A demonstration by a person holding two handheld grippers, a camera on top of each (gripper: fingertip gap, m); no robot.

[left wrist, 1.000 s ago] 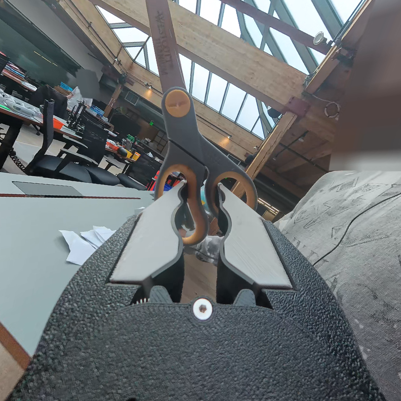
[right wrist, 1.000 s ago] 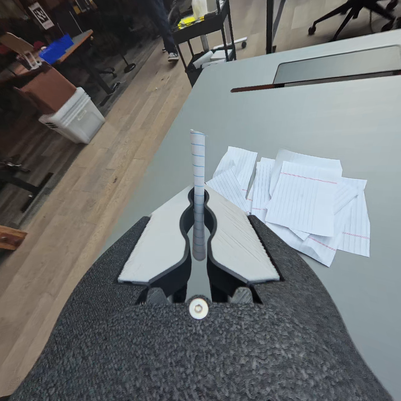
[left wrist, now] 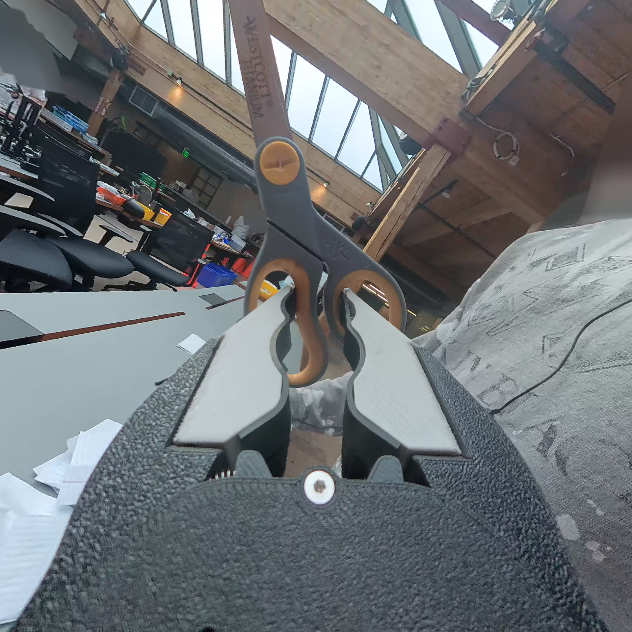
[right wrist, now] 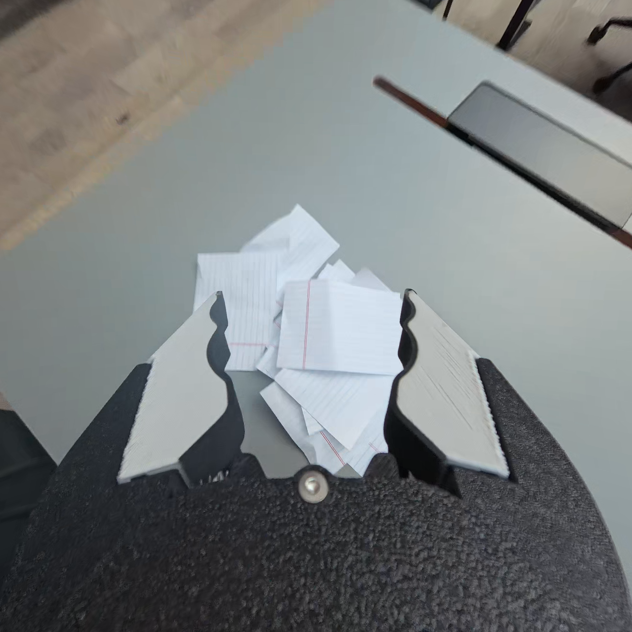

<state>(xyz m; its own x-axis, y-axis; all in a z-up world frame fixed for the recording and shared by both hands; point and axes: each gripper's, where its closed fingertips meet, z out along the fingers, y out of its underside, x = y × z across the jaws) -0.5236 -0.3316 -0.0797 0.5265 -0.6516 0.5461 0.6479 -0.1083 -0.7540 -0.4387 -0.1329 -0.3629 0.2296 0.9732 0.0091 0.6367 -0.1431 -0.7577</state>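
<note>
Left gripper [left wrist: 318, 294]: my fingers sit inside the scissors' [left wrist: 307, 246] handle loops, blades pointing up.
Right gripper [right wrist: 313, 297]: spread wide, empty, above paper scraps [right wrist: 328, 328] on the table [right wrist: 376, 171].

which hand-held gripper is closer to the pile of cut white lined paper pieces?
Right. The right hand-held gripper hangs open directly over the pile of cut white lined paper pieces. The left hand-held gripper, holding grey-and-orange scissors, points upward beside it.
</note>
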